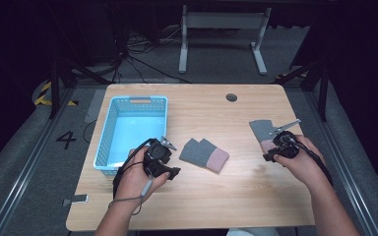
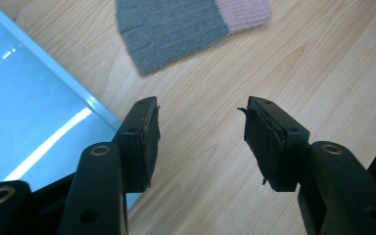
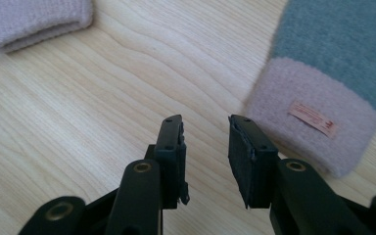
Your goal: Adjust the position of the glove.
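Note:
Two knitted grey pieces with pink cuffs lie on the wooden table point(image 1: 236, 191). One knit piece point(image 1: 204, 154) point(image 2: 186, 24) rests mid-table, just ahead of my left gripper point(image 1: 165, 162) point(image 2: 200, 105), which hovers open over bare wood beside the basket. The other knit piece point(image 1: 261, 129) point(image 3: 318, 93) lies at the right, partly under my right gripper point(image 1: 271, 155) point(image 3: 205, 120). It carries a small pink label on its cuff. The right jaws stand a little apart, open over bare wood just left of that cuff. The mid-table piece's cuff point(image 3: 34, 19) shows farther off.
A light blue plastic basket point(image 1: 109, 137) point(image 2: 24, 112) stands at the table's left side, close behind the left gripper. A round cable hole point(image 1: 231, 97) sits near the far edge. Cables and a white desk frame point(image 1: 221, 29) are on the floor beyond.

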